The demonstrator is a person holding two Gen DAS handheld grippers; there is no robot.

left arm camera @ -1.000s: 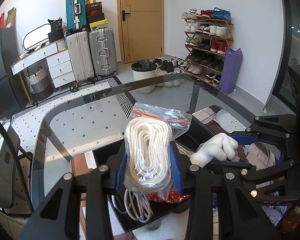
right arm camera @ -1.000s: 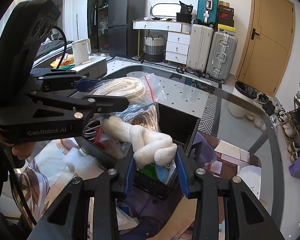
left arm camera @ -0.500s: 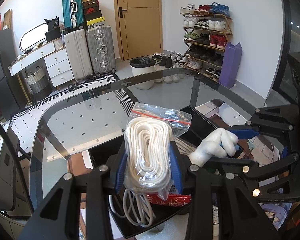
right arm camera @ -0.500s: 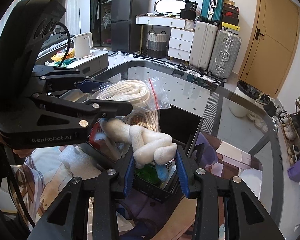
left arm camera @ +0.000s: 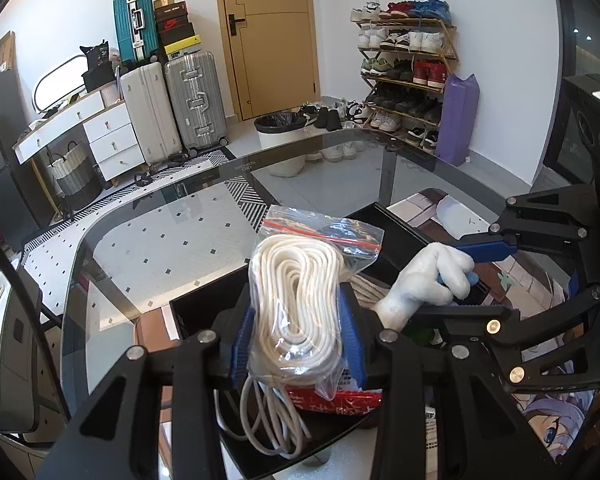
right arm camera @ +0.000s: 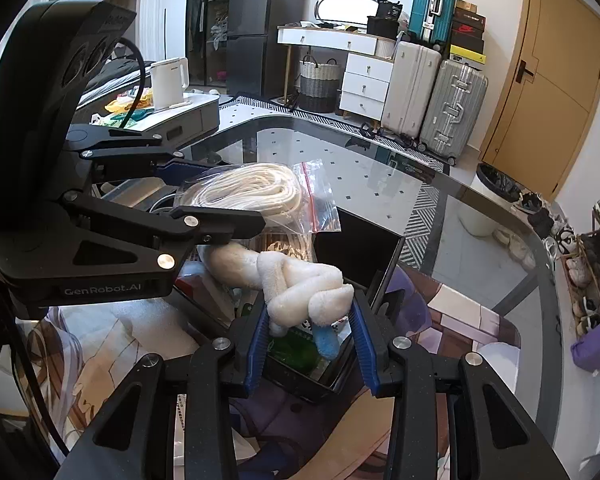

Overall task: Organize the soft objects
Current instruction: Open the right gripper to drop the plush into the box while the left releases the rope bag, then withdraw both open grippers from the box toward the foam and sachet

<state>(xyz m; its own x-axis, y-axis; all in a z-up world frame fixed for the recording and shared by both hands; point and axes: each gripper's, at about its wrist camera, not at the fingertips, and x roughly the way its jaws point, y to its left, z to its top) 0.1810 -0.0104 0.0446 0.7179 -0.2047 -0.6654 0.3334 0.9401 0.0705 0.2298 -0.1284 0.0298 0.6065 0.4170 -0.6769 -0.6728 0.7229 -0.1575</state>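
One green packet (right arm camera: 290,354) under knotted towel (right arm camera: 304,292), right view only.

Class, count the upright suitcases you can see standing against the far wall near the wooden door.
3. A white suitcase and a silver suitcase stand side by side on the floor; a teal suitcase stands higher behind them, beside stacked boxes. Others may be hidden behind.

Both grippers are showing matte black linkage arms with silver screw heads and blue ribbed pads (left arm camera: 350,334). The left gripper (right arm camera: 204,200) is bearing white "GenRobot.AI" lettering and trailing a black cable.
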